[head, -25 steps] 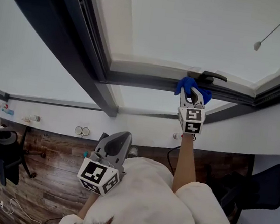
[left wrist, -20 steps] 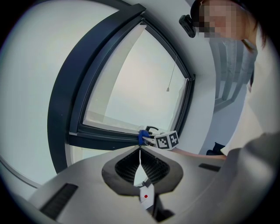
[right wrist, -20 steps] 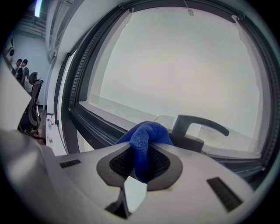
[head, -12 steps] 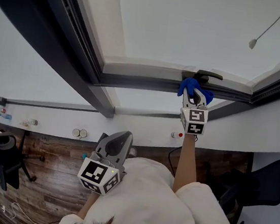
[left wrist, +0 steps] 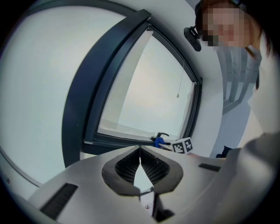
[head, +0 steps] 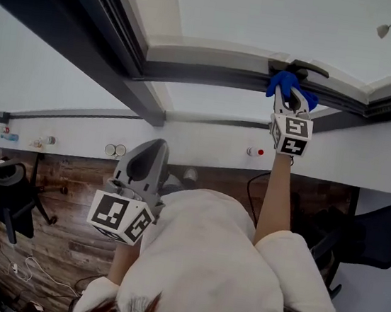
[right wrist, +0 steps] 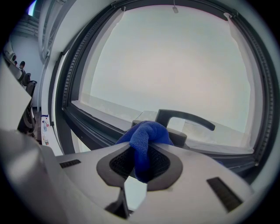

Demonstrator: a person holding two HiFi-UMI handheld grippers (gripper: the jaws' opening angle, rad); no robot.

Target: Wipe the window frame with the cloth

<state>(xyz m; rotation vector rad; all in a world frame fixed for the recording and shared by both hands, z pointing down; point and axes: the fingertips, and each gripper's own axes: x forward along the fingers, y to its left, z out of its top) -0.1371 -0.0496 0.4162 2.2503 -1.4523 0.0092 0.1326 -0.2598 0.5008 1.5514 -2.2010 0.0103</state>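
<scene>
Wood-plank floor, dark brown boards.
- Black office chair, standing at the floor's left edge.
- Thin pale cable, lying loose on the boards, nearer the person than the office chair.
- Second dark chair, well apart, far right of the office chair.

From here I see a wood-plank floor with a black office chair at the left and a thin white cable trailing near it. Another dark chair stands at the right. On the white wall sit two round fittings side by side and a small red-tipped item. A cord pull hangs at upper right.
</scene>
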